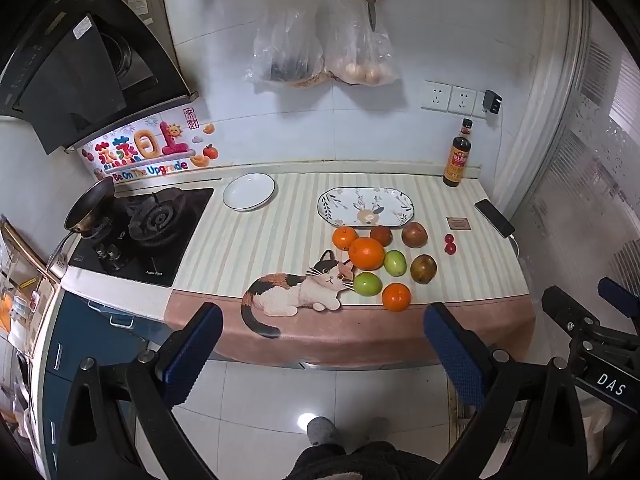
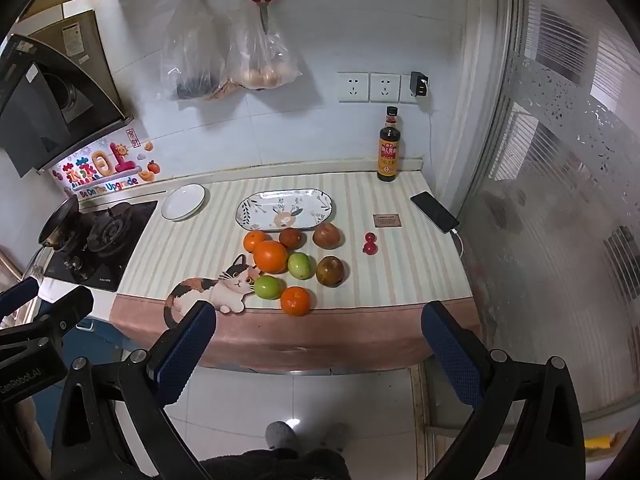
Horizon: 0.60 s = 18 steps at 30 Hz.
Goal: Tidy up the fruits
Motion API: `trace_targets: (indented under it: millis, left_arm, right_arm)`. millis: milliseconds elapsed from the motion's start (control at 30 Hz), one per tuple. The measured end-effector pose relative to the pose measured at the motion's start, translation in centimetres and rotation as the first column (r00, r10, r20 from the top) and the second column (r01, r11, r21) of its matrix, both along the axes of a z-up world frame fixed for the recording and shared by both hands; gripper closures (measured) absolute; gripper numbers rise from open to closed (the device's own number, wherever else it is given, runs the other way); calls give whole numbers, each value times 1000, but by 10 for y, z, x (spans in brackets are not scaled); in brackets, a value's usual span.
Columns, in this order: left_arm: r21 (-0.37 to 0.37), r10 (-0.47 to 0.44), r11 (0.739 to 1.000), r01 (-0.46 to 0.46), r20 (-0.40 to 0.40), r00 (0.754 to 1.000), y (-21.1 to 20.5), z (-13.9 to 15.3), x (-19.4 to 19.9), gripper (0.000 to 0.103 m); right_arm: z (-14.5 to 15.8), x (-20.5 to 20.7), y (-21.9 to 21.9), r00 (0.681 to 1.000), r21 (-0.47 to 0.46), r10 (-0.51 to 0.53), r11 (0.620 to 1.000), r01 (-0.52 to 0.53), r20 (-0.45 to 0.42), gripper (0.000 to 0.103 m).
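Both grippers, left (image 1: 322,344) and right (image 2: 318,342), hang spread wide (nothing held) before the fruits (image 2: 294,266) beside the oval plate (image 2: 256,216).

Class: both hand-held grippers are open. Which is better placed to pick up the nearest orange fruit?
Probably the right hand-held gripper: the round orange fruit at the counter edge sits nearly centred between its fingers. For the left hand-held gripper, it lies right of centre.

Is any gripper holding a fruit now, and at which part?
Nothing is held. The left gripper and right gripper are both open, short of the fruits.
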State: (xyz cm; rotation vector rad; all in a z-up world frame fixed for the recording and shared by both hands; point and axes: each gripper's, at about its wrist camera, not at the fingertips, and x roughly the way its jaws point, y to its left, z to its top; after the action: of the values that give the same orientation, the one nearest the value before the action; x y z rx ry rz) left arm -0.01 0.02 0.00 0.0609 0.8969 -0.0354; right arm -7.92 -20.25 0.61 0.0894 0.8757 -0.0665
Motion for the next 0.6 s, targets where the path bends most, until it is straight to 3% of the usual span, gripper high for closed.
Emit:
trace_targets:
  millis: [600]
  left_arm:
    - [2,-3,1000,3,-7,1000,0,-1,0,0]
  right_arm:
    - [2,-1,7,1000,-1,4,1000,-4,3,0]
